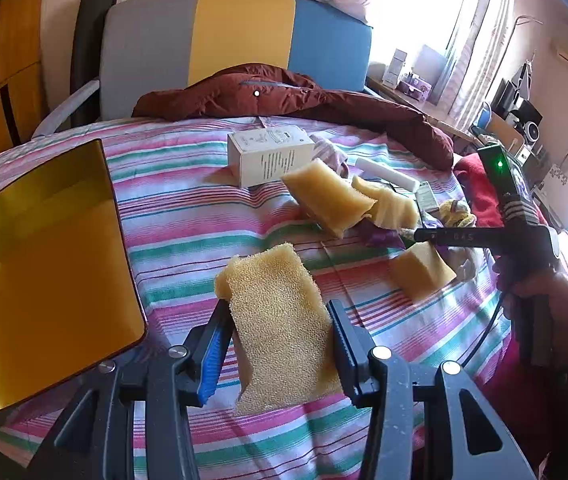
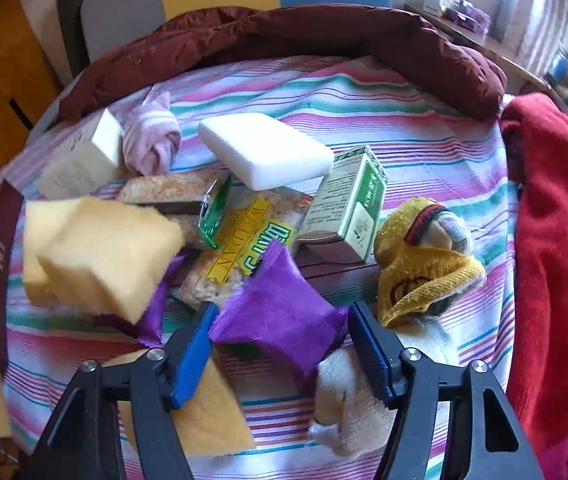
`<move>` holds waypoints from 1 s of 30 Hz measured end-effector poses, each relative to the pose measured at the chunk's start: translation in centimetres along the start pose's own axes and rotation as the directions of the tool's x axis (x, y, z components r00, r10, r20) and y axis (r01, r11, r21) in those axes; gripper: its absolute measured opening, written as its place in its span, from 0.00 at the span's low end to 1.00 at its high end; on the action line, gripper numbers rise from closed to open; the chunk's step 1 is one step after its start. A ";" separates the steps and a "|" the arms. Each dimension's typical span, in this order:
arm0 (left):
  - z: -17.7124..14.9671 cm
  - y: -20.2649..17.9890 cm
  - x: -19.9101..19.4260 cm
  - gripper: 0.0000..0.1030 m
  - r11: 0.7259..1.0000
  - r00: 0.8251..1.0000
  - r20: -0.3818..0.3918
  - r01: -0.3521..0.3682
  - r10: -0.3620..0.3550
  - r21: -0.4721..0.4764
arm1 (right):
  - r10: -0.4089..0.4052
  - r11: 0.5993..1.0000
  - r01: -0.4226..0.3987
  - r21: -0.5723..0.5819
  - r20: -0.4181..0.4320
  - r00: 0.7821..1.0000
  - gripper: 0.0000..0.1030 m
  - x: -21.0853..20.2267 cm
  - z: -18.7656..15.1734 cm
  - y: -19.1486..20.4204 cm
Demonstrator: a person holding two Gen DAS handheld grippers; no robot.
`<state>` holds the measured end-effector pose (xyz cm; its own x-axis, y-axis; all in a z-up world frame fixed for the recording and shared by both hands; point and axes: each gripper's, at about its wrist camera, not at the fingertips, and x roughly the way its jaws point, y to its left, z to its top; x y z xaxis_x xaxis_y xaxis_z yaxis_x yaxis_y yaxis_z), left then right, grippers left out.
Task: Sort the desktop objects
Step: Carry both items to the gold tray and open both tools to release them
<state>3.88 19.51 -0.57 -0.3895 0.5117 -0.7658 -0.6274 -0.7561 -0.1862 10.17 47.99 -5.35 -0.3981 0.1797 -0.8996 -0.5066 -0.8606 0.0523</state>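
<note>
Striped bedspread (image 1: pixel 188 216): left gripper (image 1: pixel 280 344) jaws clamp one sponge (image 1: pixel 280 320), right gripper (image 2: pixel 280 344) jaws clamp one purple packet (image 2: pixel 280 312).

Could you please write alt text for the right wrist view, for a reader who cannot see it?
The right gripper grips a purple packet above a striped cloth strewn with yellow sponges, snack packs, a white bar and a green box.

Coarse yellow sponge (image 1: pixel 280 328) lifted upright above the striped bed sheet, pinched at its sides, crumpled purple wrapper packet (image 2: pixel 280 312) tilted atop a heap of sponge blocks, snack packet (image 2: pixel 240 256), green-and-white carton (image 2: pixel 348 208), white bar (image 2: pixel 264 148), rolled socks (image 2: pixel 424 256)
</note>
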 end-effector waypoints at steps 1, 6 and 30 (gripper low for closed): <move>0.0 0.1 -0.1 0.46 1.000 1.000 0.001 0.000 0.000 -0.002 | -0.007 1.000 0.007 -0.011 0.002 1.000 0.62 -0.1 -0.1 0.1; -0.1 0.8 -0.4 0.46 1.000 1.000 0.006 -0.003 0.003 -0.020 | -0.028 0.999 0.028 -0.021 0.024 0.999 0.57 -0.9 -0.5 0.3; 0.3 10.9 -7.2 0.46 0.950 0.958 0.132 -0.220 0.253 -0.220 | 0.571 0.821 -0.541 -0.184 0.222 0.790 0.57 -9.8 -1.7 12.3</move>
<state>-0.35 7.73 3.14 -0.6209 0.3533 -0.6998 -0.3622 -0.9210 -0.1436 9.11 34.87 3.36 -0.7739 -0.2435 -0.5847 -0.0596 -0.8911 0.4499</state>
